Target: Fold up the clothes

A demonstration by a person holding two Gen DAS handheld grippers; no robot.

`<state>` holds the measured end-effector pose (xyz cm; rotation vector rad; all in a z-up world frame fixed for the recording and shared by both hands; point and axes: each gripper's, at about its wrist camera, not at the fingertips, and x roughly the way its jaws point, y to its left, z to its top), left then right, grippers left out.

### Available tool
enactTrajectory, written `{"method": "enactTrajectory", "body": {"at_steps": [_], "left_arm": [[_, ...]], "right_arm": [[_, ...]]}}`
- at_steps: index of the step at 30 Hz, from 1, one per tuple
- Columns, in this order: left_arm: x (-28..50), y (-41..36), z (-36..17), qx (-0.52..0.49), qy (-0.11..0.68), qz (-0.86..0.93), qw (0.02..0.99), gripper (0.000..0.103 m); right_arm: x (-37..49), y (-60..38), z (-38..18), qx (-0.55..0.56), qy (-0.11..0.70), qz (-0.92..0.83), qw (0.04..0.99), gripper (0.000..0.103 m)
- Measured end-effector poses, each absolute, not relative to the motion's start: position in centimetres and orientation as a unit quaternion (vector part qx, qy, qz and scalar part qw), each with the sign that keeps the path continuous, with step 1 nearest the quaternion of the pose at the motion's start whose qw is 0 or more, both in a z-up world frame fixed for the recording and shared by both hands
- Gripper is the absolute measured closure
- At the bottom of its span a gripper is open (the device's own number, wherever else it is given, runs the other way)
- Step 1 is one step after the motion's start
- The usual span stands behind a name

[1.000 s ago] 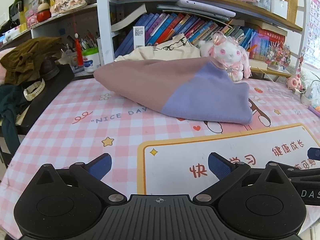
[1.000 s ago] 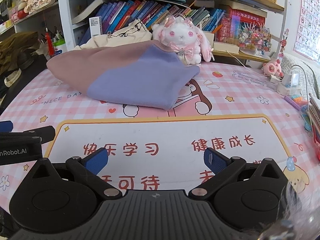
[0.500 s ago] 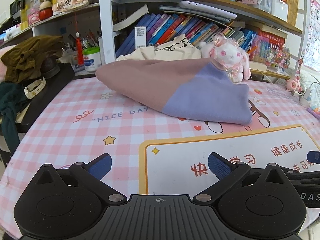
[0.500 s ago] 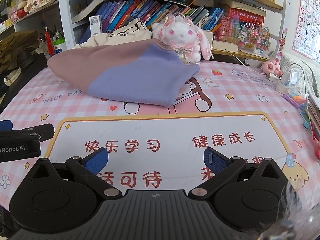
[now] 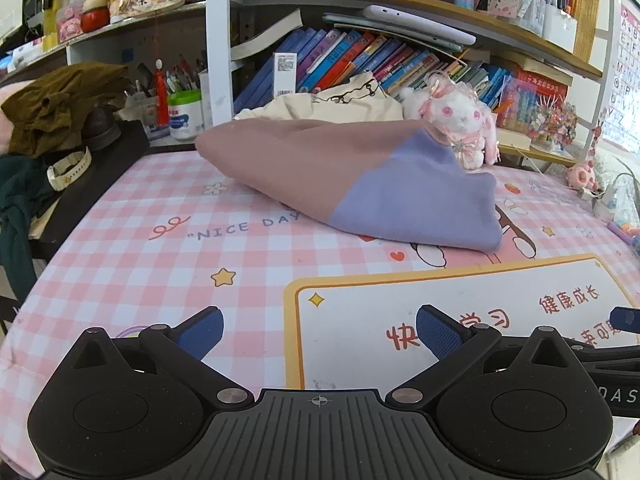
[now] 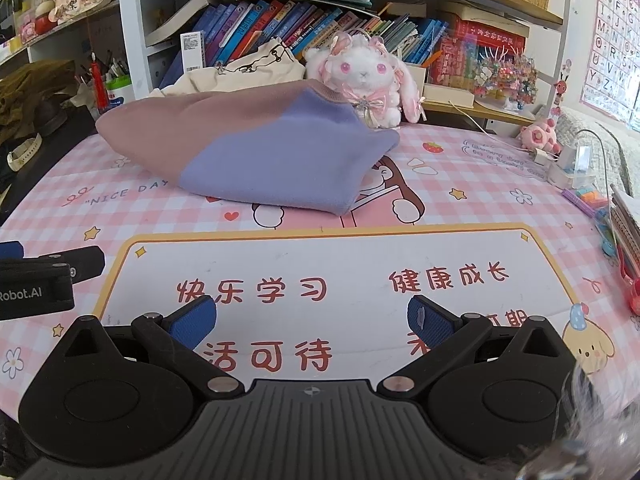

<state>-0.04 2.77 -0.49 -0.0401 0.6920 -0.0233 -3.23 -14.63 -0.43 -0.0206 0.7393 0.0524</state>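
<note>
A folded pink-and-purple garment [image 5: 348, 176] lies at the back of the pink checked table mat [image 5: 160, 248]; it also shows in the right wrist view [image 6: 256, 152]. My left gripper [image 5: 319, 332] is open and empty, low over the mat's front, well short of the garment. My right gripper [image 6: 312, 320] is open and empty over the white printed panel [image 6: 320, 264]. The left gripper's finger shows at the left edge of the right wrist view [image 6: 48, 272]; the right gripper's tip shows at the right edge of the left wrist view [image 5: 624, 318].
A plush rabbit [image 6: 364, 80] and a cream bag [image 6: 240, 72] sit behind the garment under the bookshelf [image 5: 360, 60]. Olive and dark green clothes [image 5: 52, 108] and a watch [image 5: 68, 168] lie at the left. Cables, a charger [image 6: 572, 164] and stationery lie at the right edge.
Both grippers have drifted slightly; the left wrist view has moved back and up a little. The garment has not moved and both grippers stay open.
</note>
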Motion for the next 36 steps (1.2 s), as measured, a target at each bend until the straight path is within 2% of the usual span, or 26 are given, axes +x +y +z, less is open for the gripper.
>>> {"method": "enactTrajectory", "body": {"at_steps": [20, 36], "left_arm": [[0.4, 3.9, -1.3, -0.025, 0.34, -0.04, 0.939, 0.0], [2.5, -0.7, -1.5, 0.009, 0.352, -0.018, 0.936, 0.0]], "right_arm": [[-2.4, -13.5, -0.8, -0.024, 0.375, 0.016, 0.926, 0.0], [1.4, -17.2, -2.0, -0.016, 0.39, 0.063, 0.918, 0.0]]}}
